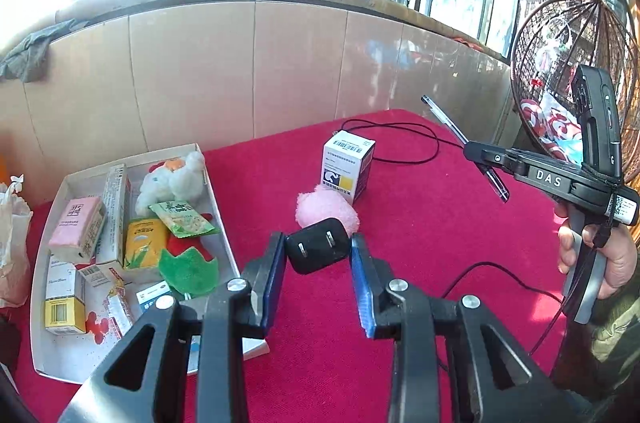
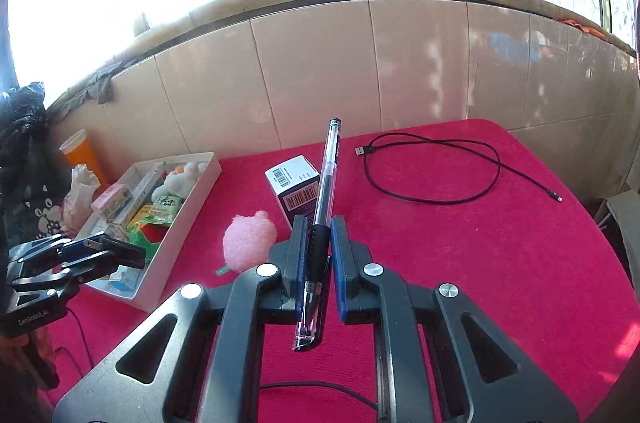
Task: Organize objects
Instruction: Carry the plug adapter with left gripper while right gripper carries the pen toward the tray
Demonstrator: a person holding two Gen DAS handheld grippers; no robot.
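The left gripper [image 1: 318,247] clamps a black charger plug [image 1: 318,250] just right of the white box [image 1: 218,219] on the red counter [image 1: 420,243]. The right gripper [image 2: 319,243] is closed on a clear pen [image 2: 326,183]. Only the right wrist view shows the whole black cable [image 2: 436,175], well right of the box, and an orange bottle [image 2: 82,155] behind it.

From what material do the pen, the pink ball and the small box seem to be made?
Pen: clear hard plastic, glossy; the ink tube shows through, and the dark ribbed grip looks like rubber.
Pink ball: soft plush, judged by its fuzzy matte surface.
Small box: probably thin printed cardboard, with sharp folded edges and barcodes.
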